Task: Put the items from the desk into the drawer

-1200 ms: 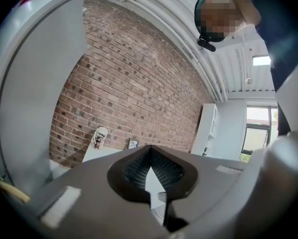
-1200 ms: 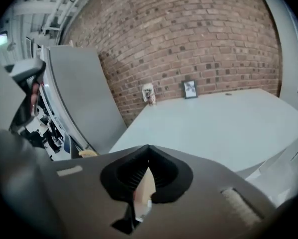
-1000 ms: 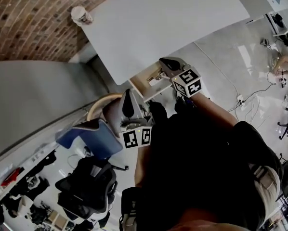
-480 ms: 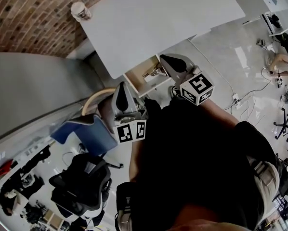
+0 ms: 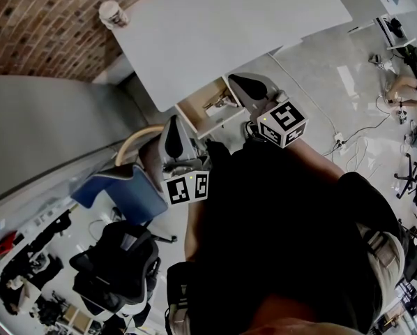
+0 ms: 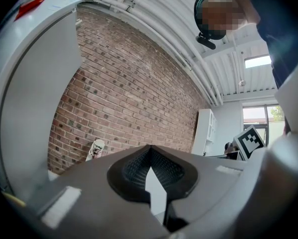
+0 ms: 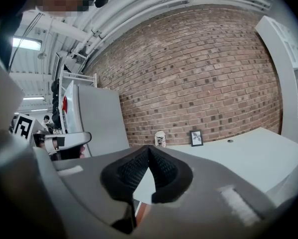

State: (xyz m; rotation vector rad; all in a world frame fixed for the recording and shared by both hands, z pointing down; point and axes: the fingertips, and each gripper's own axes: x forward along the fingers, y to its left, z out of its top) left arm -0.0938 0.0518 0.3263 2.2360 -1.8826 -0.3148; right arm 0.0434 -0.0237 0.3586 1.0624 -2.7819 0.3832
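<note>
- One drawer (image 5: 194,115) stands pulled open under the near edge of the white desk (image 5: 229,26), seen from steeply above. Its pale wooden inside holds a few small items (image 5: 221,103), too small to name.
- Two hand-held grippers sit close to the drawer, both pointing towards the desk.
- The right gripper (image 5: 238,82) hangs over the right end of the drawer. Its own view shows the dark ribbed pads (image 7: 131,171) closed tip to tip, with nothing held between them.
- The left gripper (image 5: 172,125) is just beside the drawer's near left corner, apart from it. Its jaws are also pressed together at the tips and hold nothing.
- On the desk top, a patterned paper cup (image 5: 113,14) stands at the far left corner, next to the brick wall (image 5: 41,26). A small picture frame (image 7: 196,138) stands at the far edge, against the same wall.
- A blue chair (image 5: 121,194) is to the left of the left gripper, and a black office chair (image 5: 118,264) is below it in the head view.
- The person's dark-clothed body (image 5: 285,236) fills the lower right of the head view.
</note>
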